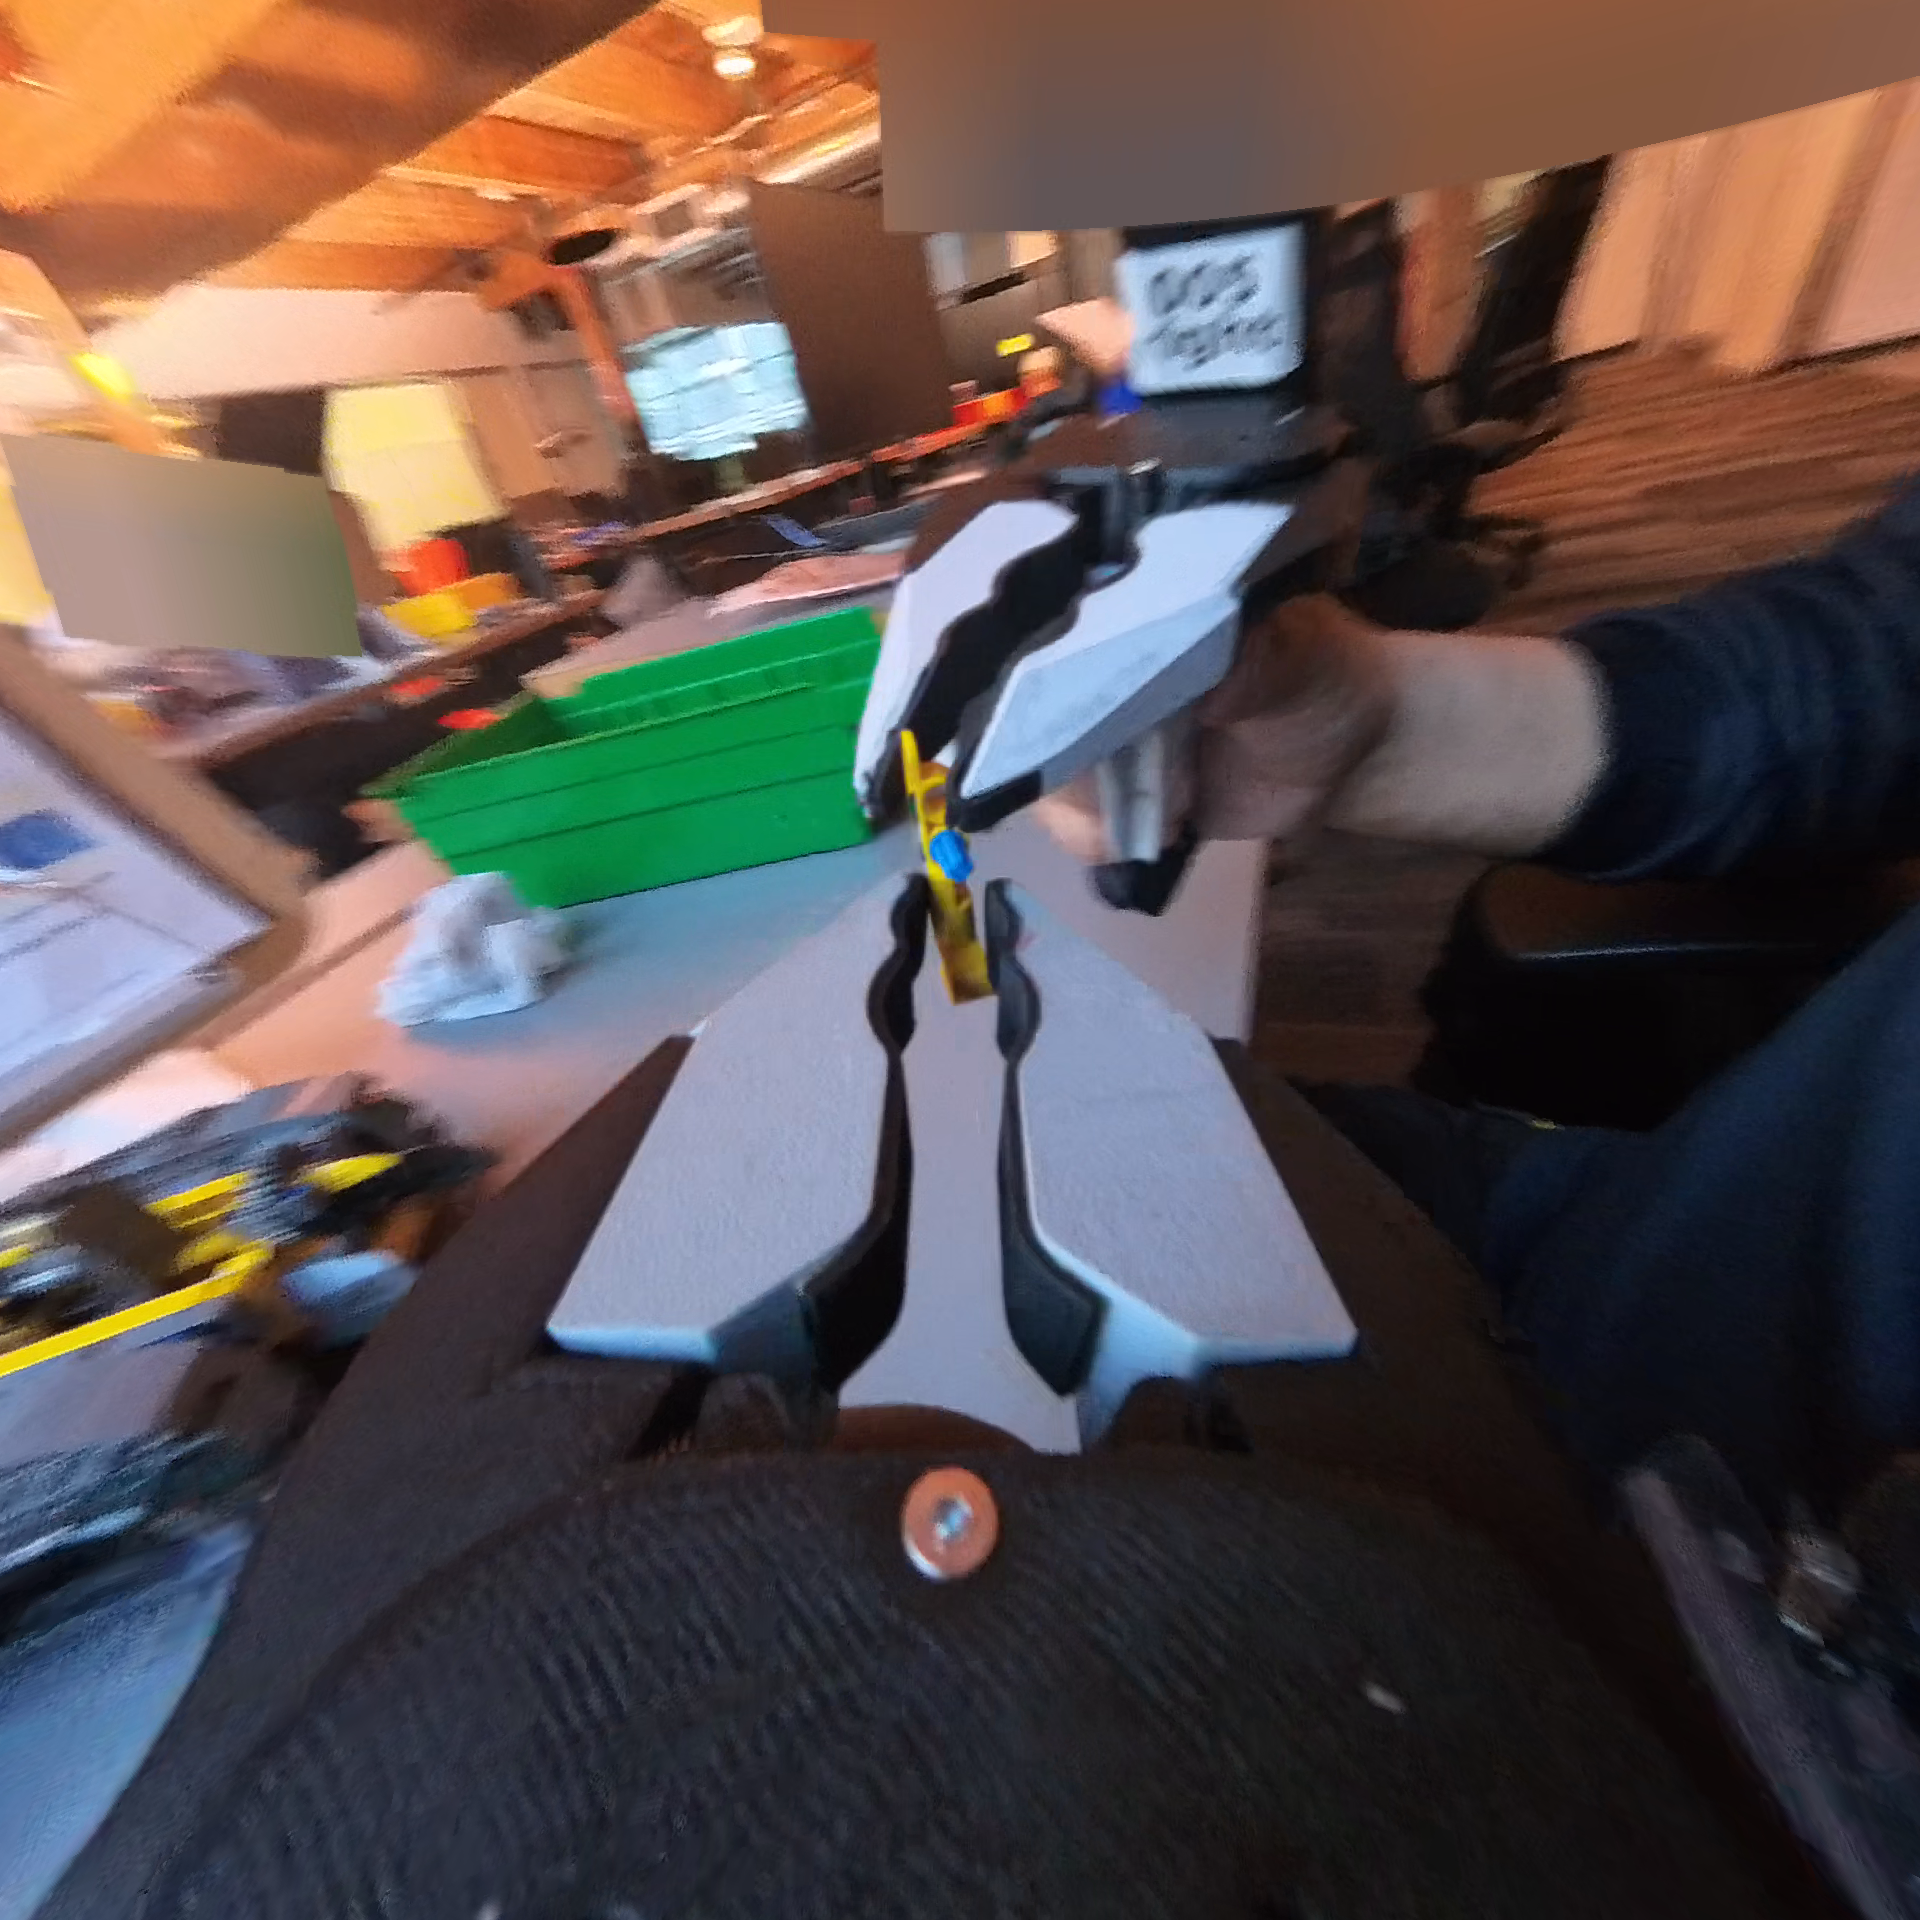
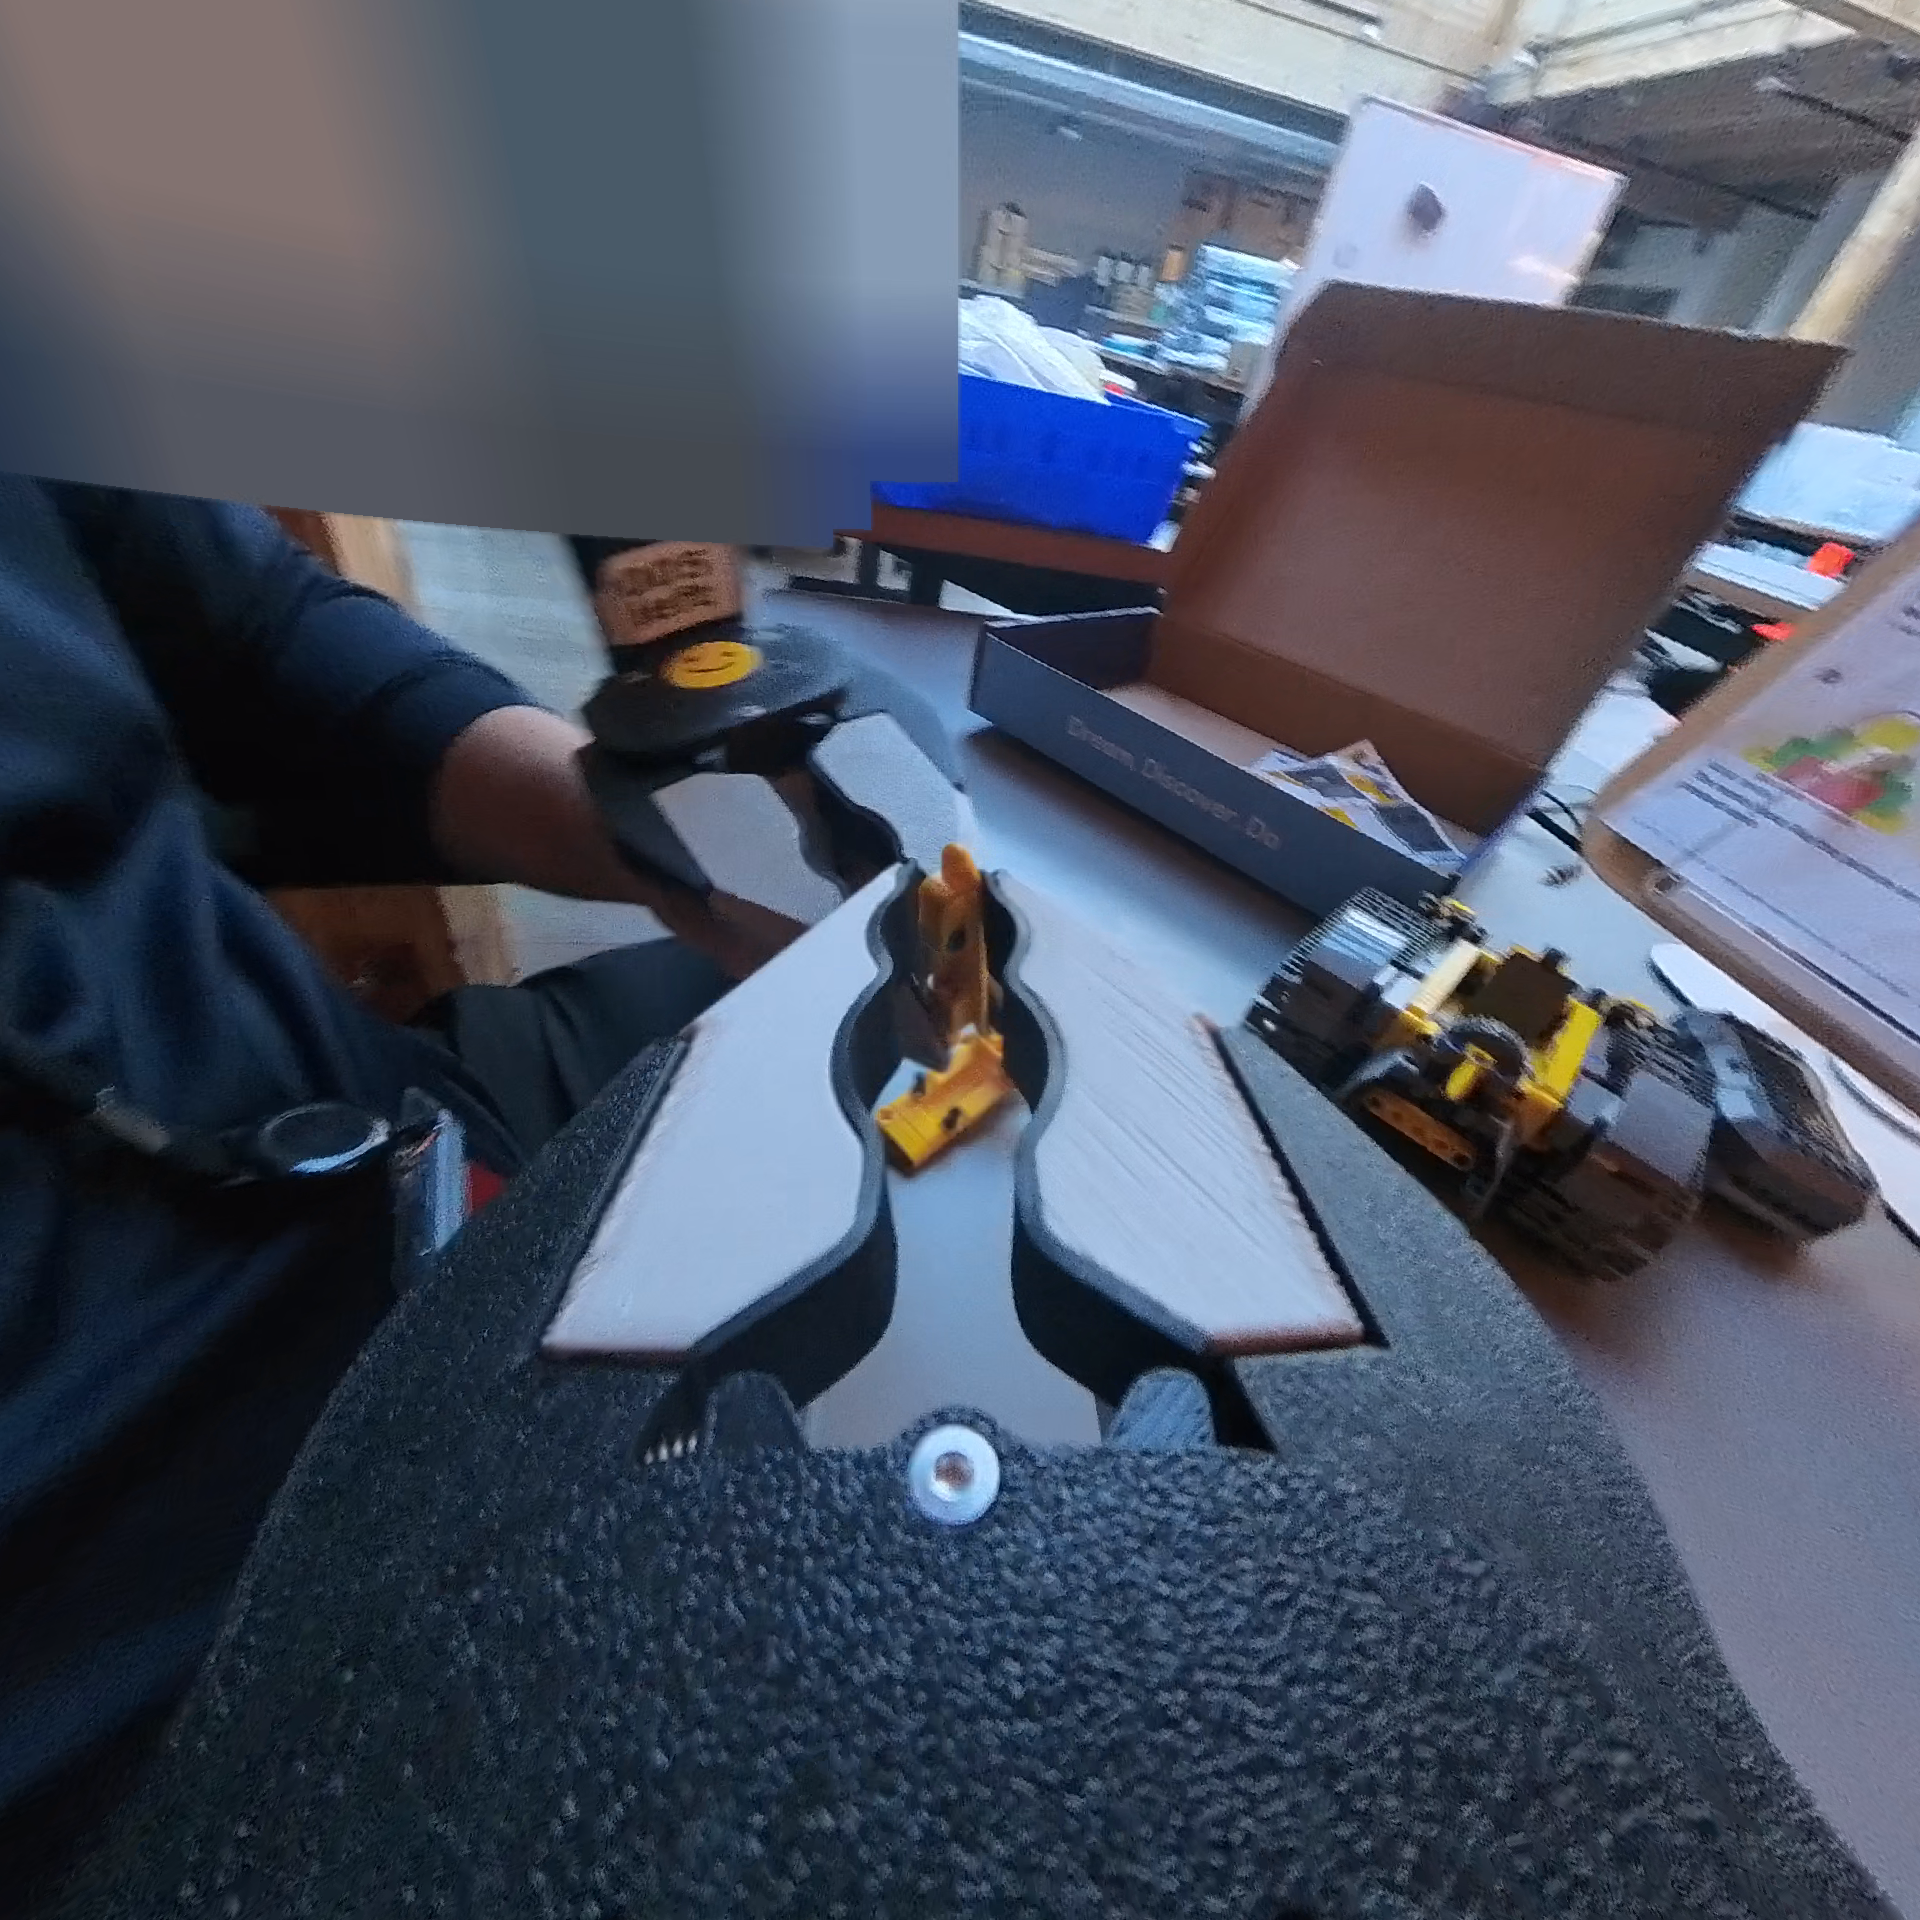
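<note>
Cardboard box (image 2: 1403,582) with its brown lid flapped up and a printed dark front wall (not quoting it) is the biggest thing on the grey table (image 2: 1143,894), with some leaflets (image 2: 1340,790) inside, and only the right wrist view catches it, while the green bin (image 1: 665,758) and crumpled white bag (image 1: 468,956) only turn up in the left one. Next down is the half-built black and yellow brick vehicle (image 2: 1475,1070) sitting just right of the grippers. Smallest is the yellow brick piece (image 1: 951,914) with its blue pin (image 1: 948,854), held up off the table with the left gripper (image 1: 954,935) clamped on its lower end and the right gripper (image 2: 948,940) pinching the other end.
</note>
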Tool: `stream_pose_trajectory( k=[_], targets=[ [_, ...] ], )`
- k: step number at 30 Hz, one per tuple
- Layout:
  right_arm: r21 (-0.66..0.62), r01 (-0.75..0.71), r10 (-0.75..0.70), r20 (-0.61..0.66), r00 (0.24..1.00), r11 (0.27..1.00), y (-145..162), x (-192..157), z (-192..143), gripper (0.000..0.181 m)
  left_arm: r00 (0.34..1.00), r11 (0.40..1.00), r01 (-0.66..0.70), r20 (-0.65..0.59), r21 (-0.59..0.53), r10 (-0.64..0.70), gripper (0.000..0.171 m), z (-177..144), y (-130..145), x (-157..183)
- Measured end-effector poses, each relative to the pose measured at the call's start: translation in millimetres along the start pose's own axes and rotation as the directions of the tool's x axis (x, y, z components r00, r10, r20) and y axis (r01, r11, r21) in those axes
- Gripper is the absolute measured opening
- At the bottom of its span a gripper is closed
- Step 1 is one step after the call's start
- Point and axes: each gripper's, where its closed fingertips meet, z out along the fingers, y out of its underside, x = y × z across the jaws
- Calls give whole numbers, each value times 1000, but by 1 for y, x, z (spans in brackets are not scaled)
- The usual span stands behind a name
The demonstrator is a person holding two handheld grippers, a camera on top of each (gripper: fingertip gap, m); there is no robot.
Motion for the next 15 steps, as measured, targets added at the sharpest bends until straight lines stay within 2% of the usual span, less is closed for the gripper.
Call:
stream_pose_trajectory(
  k=[2,4,11,14,15],
  targets=[
    [60,14,-17,51,999,998,-8,-7,-6,9,980,994,112,-165,-18,-113,23,-5,-1,12],
    [113,13,-27,118,993,993,-16,-15,-12,9,953,984,166,-244,-69,-178,33,-10,4,13],
    [208,-1,-60,288,956,978,-25,-27,-17,9,849,946,317,-424,-70,-316,42,-16,-7,27],
    [183,30,-87,314,945,983,-19,-32,-8,10,831,937,344,-448,-53,-330,39,-16,-12,30],
    [169,41,-95,326,941,985,-16,-35,-6,9,830,941,332,-457,-56,-320,33,-17,-12,31]
  ],
)
